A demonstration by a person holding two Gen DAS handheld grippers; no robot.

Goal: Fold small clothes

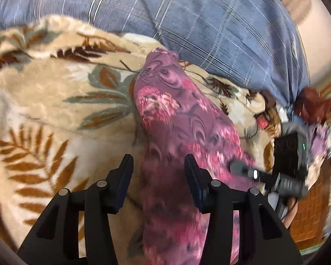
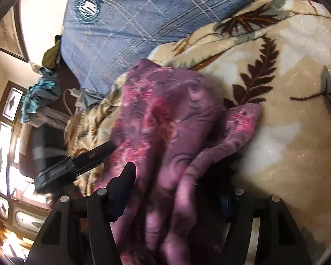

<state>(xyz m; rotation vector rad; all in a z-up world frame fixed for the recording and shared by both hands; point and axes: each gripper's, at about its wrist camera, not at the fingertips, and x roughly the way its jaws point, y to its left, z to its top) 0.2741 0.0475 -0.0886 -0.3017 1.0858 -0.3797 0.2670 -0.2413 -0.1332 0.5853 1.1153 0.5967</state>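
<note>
A small purple garment with pink flowers (image 1: pixel 176 119) lies bunched in a long strip on a beige leaf-print blanket (image 1: pixel 55 101). My left gripper (image 1: pixel 158 165) is open, its two fingers standing either side of the garment's near end. In the right wrist view the same garment (image 2: pixel 165 114) is rumpled and drapes over my right gripper (image 2: pixel 176 176), which is open; its left finger (image 2: pixel 125 176) shows and its right finger is mostly hidden under cloth. The right gripper also appears in the left wrist view (image 1: pixel 249 172), and the left gripper shows in the right wrist view (image 2: pixel 92 154).
A blue plaid pillow (image 1: pixel 187 17) lies behind the blanket (image 2: pixel 286 88). A heap of teal and dark clothes (image 2: pixel 39 92) sits at the left, by a window (image 2: pixel 4 154) and a framed picture (image 2: pixel 8 33). A reddish object (image 1: pixel 313 103) lies at the right.
</note>
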